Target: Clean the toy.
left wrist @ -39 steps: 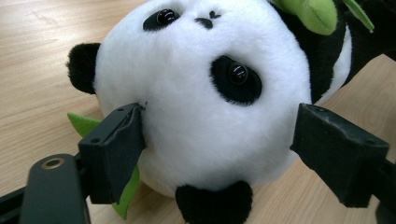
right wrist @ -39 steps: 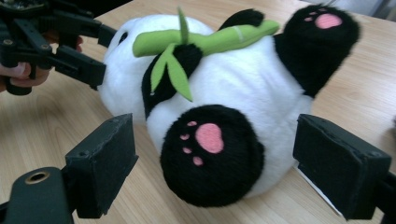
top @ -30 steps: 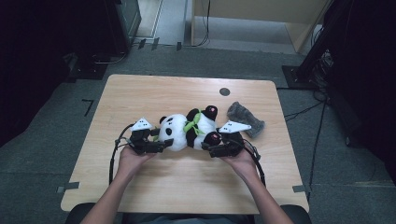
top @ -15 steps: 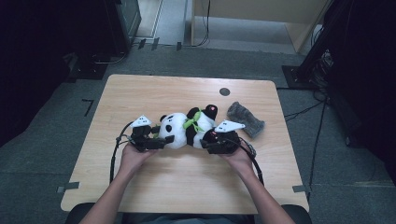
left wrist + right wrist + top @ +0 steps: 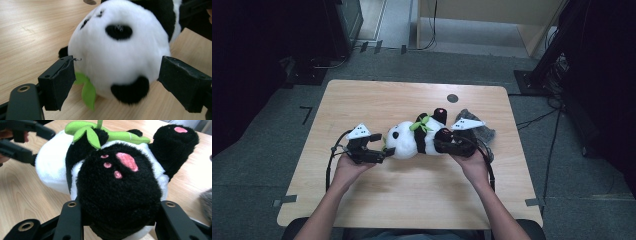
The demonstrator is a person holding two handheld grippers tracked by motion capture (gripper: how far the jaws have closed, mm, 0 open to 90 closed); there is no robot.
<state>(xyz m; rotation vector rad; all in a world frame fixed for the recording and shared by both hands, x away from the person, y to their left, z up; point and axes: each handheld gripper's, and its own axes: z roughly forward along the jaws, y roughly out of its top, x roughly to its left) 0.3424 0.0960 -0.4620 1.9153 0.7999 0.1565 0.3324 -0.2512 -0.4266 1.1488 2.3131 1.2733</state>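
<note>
A black-and-white plush panda (image 5: 412, 142) with a green leaf sprig lies on the wooden table (image 5: 377, 105), head to the left and feet to the right. My left gripper (image 5: 382, 152) stands open at its head (image 5: 117, 50). Its jaws have just been opening, and the head sits between the pads with a gap at the right pad (image 5: 183, 82). My right gripper (image 5: 439, 144) has just been closing and is shut on a black foot (image 5: 117, 182) with pink paw marks, which bulges between its jaws. The other foot (image 5: 175, 142) sticks up beyond.
A grey furry thing (image 5: 484, 132) lies on the table just right of the panda, near my right hand. A small dark round disc (image 5: 452, 98) sits toward the table's far edge. Dark floor and stands with cables surround the table.
The right gripper's jaws have come together on the panda's foot and the hand has risen a little. The left gripper's jaws have spread wider at the head.
</note>
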